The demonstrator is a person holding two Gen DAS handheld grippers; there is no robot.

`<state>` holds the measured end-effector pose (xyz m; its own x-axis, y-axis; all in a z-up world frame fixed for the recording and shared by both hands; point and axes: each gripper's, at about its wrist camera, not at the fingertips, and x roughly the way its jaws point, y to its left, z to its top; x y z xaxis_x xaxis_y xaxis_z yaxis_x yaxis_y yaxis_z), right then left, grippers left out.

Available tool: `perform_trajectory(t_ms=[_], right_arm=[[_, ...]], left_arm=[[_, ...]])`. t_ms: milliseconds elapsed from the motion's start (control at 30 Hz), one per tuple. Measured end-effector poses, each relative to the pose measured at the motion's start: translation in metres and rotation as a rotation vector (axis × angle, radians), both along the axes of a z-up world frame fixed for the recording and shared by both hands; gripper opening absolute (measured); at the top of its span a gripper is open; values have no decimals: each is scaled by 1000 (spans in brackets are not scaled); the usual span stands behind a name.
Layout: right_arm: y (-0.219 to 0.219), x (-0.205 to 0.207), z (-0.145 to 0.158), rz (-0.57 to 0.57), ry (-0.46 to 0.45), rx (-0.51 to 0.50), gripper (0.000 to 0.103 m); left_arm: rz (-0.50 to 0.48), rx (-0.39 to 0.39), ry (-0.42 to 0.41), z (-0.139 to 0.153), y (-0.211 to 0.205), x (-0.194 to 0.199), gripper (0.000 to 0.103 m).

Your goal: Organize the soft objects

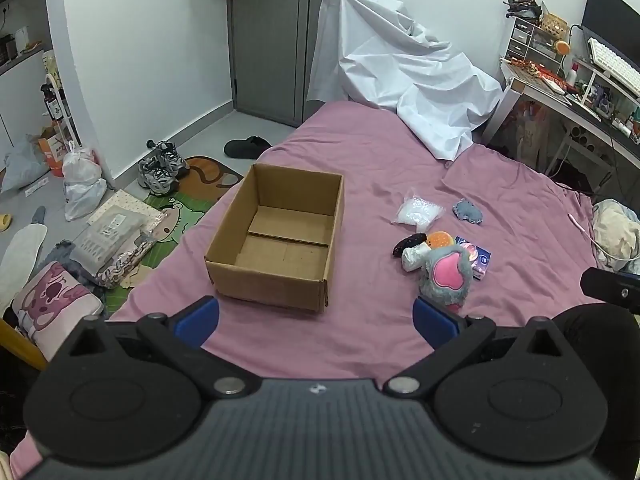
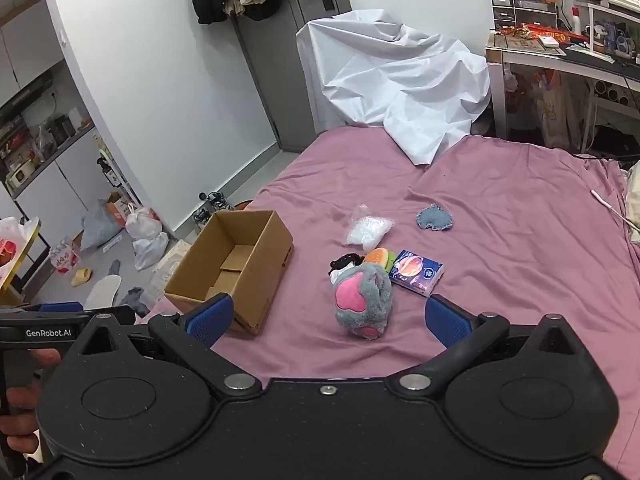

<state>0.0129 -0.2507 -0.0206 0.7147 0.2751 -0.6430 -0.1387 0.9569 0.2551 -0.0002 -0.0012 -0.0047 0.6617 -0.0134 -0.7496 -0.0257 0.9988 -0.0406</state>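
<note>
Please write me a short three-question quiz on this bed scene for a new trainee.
1. True or false: the cardboard box on the pink bedsheet already has a toy in it.
2. Which thing lies farthest from the box? A) the grey and pink plush toy B) the small grey cloth C) the clear plastic bag
3. Fill in: both the left claw and the right claw are ____ and hold nothing.

Key: 1. False, the box is empty. 2. B. 3. Open.
</note>
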Motion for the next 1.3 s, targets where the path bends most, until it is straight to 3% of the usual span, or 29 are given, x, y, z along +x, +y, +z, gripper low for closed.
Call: perform_trajectory(t_ms=[1300], right_arm=[[0,-1,-2,-9,9,-4,103]], left_arm=[[2,-17,-1,-1,-3,-1,102]])
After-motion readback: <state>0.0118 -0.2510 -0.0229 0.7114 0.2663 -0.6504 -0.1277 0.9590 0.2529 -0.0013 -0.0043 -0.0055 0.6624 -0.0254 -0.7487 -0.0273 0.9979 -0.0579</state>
